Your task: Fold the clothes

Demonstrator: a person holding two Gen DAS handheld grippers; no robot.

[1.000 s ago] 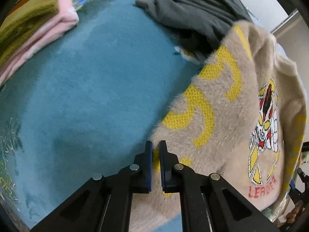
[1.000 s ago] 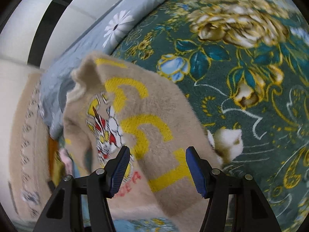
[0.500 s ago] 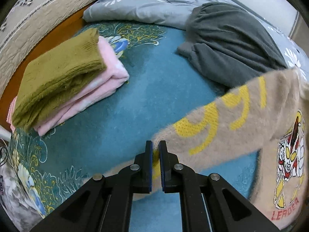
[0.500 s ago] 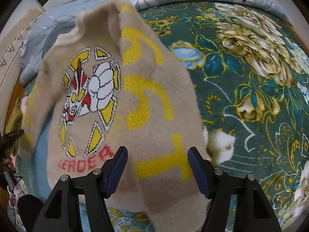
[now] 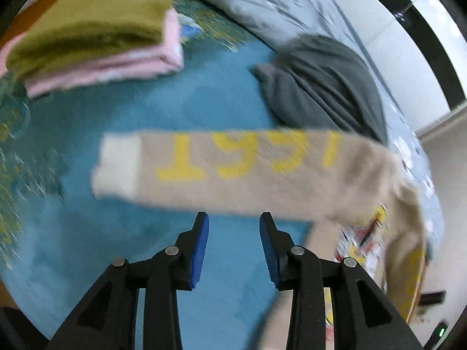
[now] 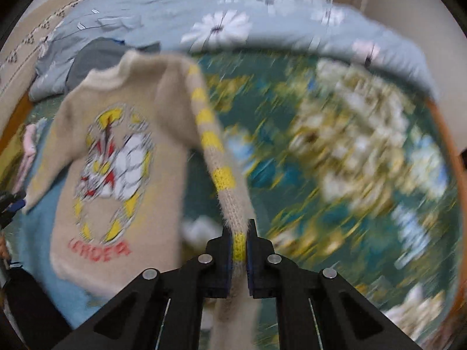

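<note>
Beige fuzzy sweater (image 6: pixel 122 157): spread front-up over the bed (image 5: pixel 181 108), cartoon print and red lettering on chest, yellow letters down the sleeves, both views blurred
left sleeve (image 5: pixel 233 169): stretched out flat across the teal blanket, pale cuff at picture-left, just beyond the claw tips
right sleeve (image 6: pixel 221 180): pulled up off the bed into a taut strip running from the shoulder to the right claw
left claw (image 5: pixel 234 221): jaws opening, blue pads apart, nothing between them, sleeve free ahead of the tips
right claw (image 6: pixel 239 233): jaws clamped tight on the right sleeve near its yellow-marked end, knit squeezed between the pads
folded stack (image 5: pixel 93 38): olive knit on top of pink garment, far-left part of the bed, well apart from the sweater
grey garment (image 5: pixel 327 87): crumpled heap, just behind the left sleeve
quilt (image 6: pixel 262 29): pale blue with daisy print, bunched along the bed's far edge
</note>
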